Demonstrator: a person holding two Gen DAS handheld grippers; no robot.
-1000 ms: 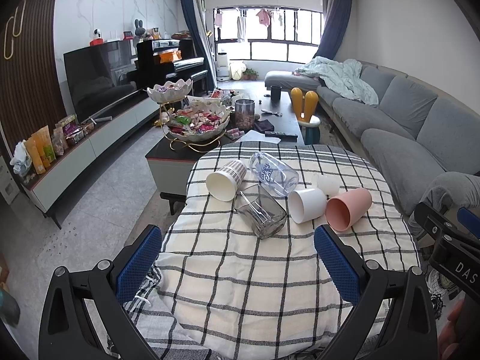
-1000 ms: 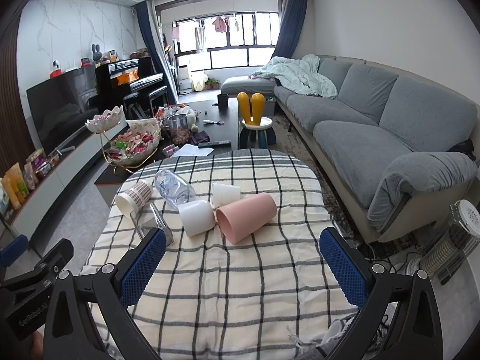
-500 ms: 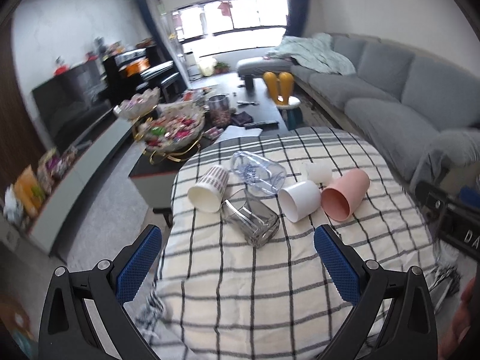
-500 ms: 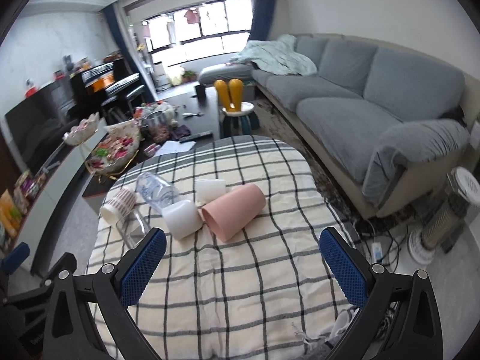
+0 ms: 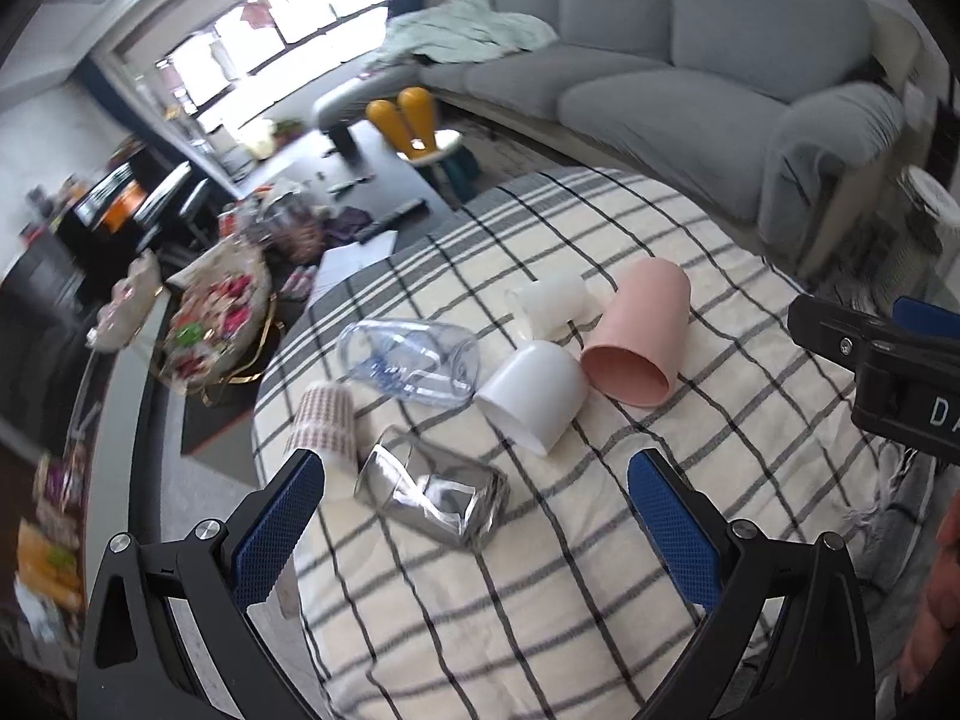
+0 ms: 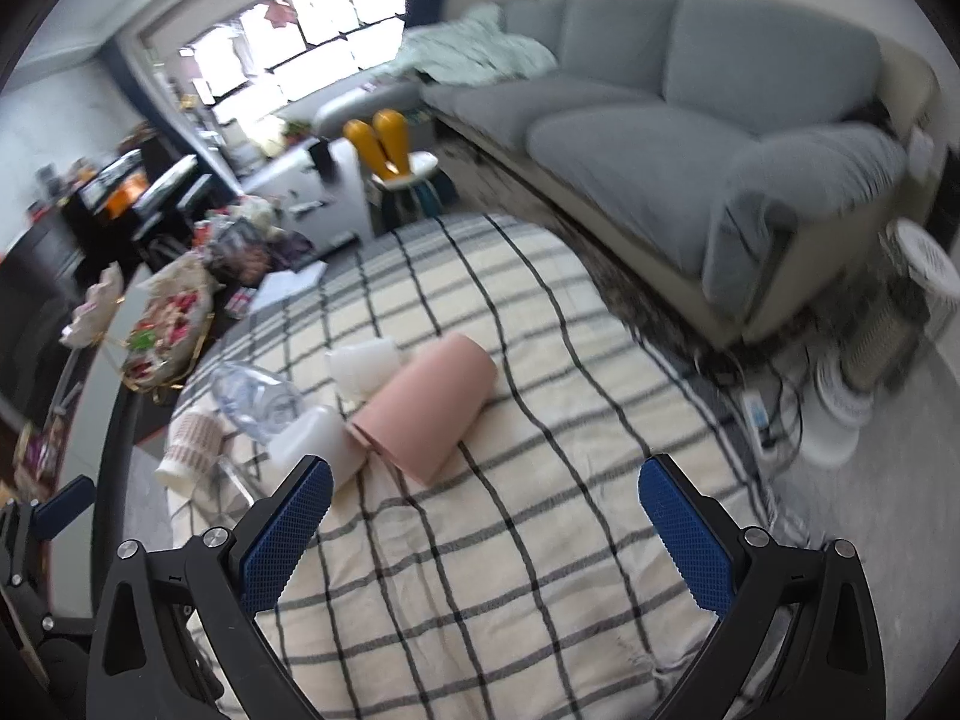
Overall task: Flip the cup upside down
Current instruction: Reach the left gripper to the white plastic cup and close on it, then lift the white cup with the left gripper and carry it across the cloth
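Several cups lie on their sides on the checked tablecloth [image 5: 540, 600]: a pink cup [image 5: 639, 342] [image 6: 423, 405], a white cup [image 5: 534, 393] [image 6: 309, 435], a small translucent white cup [image 5: 549, 300] [image 6: 363, 363], a clear plastic cup [image 5: 408, 360] [image 6: 255, 399], a square grey glass [image 5: 432, 492] and a patterned paper cup [image 5: 324, 423] [image 6: 189, 447]. My left gripper [image 5: 474, 528] is open and empty, above the table just short of the grey glass. My right gripper [image 6: 486, 531] is open and empty, short of the pink cup.
A grey sofa [image 5: 690, 84] [image 6: 690, 120] runs along the right. A dark coffee table [image 5: 336, 180] with a snack bowl [image 5: 210, 318] stands beyond the table. A yellow-eared stool [image 6: 393, 150] is behind. The right gripper's body [image 5: 888, 372] shows at the right edge of the left wrist view.
Both grippers have tilted and moved forward over the table toward the cups, so the cups look larger and nearer. Both stay open. The cups have not moved.
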